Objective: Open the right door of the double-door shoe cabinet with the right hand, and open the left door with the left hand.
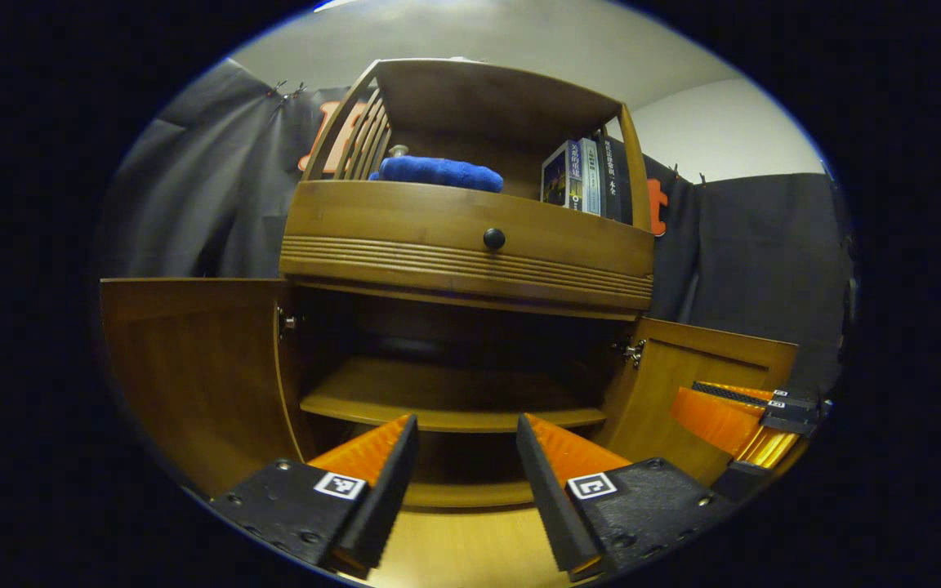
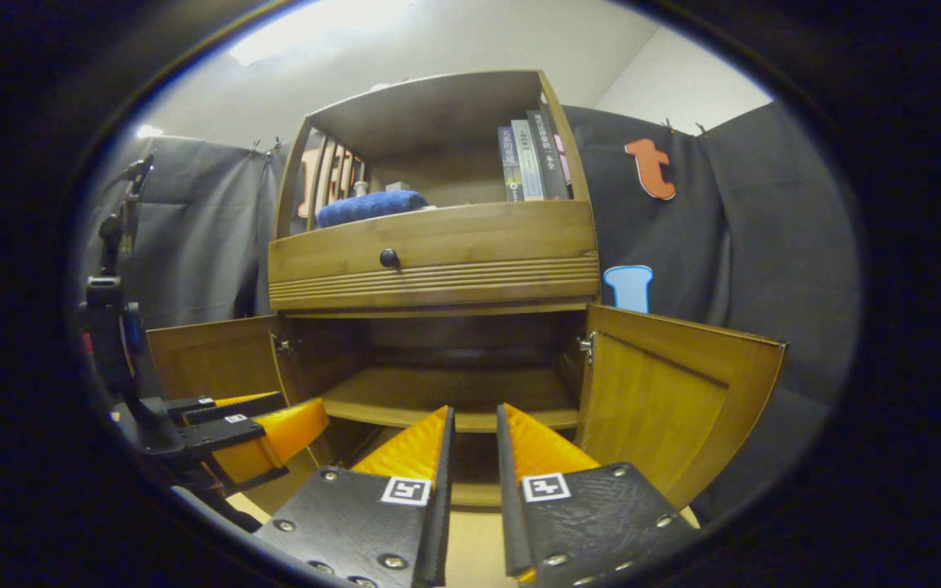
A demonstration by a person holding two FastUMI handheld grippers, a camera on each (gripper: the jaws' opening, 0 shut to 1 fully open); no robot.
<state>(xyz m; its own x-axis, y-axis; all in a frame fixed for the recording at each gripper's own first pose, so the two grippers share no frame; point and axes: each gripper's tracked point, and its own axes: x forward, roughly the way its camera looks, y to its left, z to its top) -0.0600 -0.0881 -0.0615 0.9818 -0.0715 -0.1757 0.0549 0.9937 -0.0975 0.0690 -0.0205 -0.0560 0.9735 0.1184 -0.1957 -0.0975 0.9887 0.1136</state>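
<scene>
Left tool (image 1: 466,474): level before the shoe cabinet (image 1: 470,237), fingers well apart, holding nothing. Right tool (image 2: 474,465): alongside, fingers narrowly parted, holding nothing. Left door (image 1: 193,367) and right door (image 2: 666,400): both swung fully outward. Lower compartment: one bare inner shelf (image 2: 454,396). Upper shelf: blue cloth (image 1: 438,173), books (image 2: 532,163). Drawer knob (image 1: 494,238) above the opening.

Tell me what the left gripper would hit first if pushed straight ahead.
Probably nothing close: the left gripper, open, aims into the open cabinet between both doors, near the lower shelf's front edge. Depth is unclear.
</scene>
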